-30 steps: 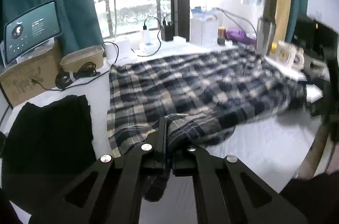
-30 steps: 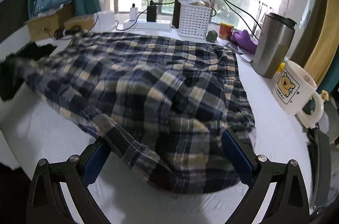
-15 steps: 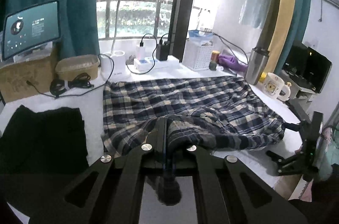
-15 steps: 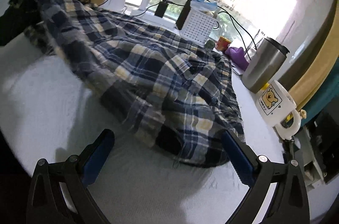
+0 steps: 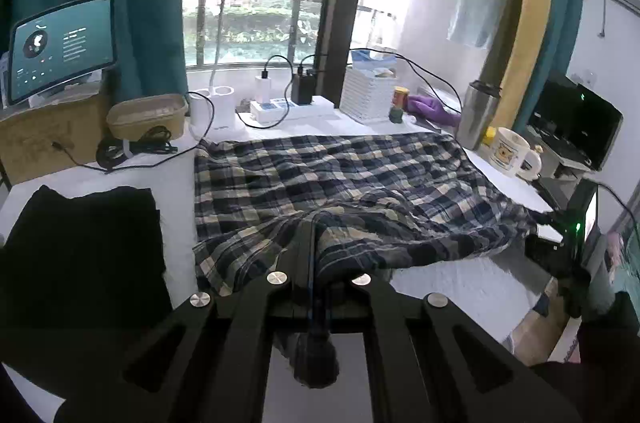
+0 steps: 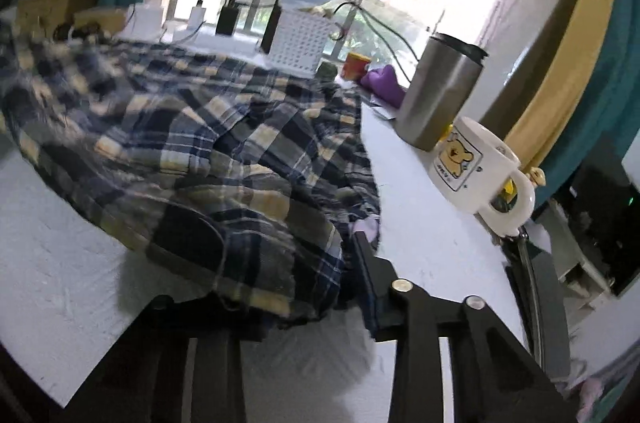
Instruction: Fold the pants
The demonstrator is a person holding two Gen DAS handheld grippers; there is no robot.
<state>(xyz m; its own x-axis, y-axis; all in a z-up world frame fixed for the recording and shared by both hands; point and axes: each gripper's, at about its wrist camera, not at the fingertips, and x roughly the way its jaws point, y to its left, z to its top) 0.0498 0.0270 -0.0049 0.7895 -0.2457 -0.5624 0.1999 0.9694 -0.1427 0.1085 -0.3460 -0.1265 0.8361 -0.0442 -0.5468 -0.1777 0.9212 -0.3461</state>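
The blue, white and tan plaid pants [image 5: 340, 183] lie spread over the white table, bunched along the near edge. My left gripper [image 5: 316, 263] is shut on a fold of the pants at their near left edge, and cloth hangs down between the jaws. In the right wrist view the pants [image 6: 192, 127] fill the left and middle. My right gripper [image 6: 348, 255] is closing on the near right corner of the pants. Cloth lies between its jaws and drapes over the left finger, hiding it.
A folded black garment [image 5: 80, 243] lies at the left. A steel tumbler [image 6: 440, 91], a bear mug [image 6: 476, 171], a white basket [image 6: 300, 39], a power strip with chargers [image 5: 288, 103] and a tablet [image 5: 60, 47] on a cardboard box line the back and right edges.
My right gripper has come forward onto the near right corner of the pants and narrowed its jaws around the cloth. My left gripper has lifted back a little with its fold.
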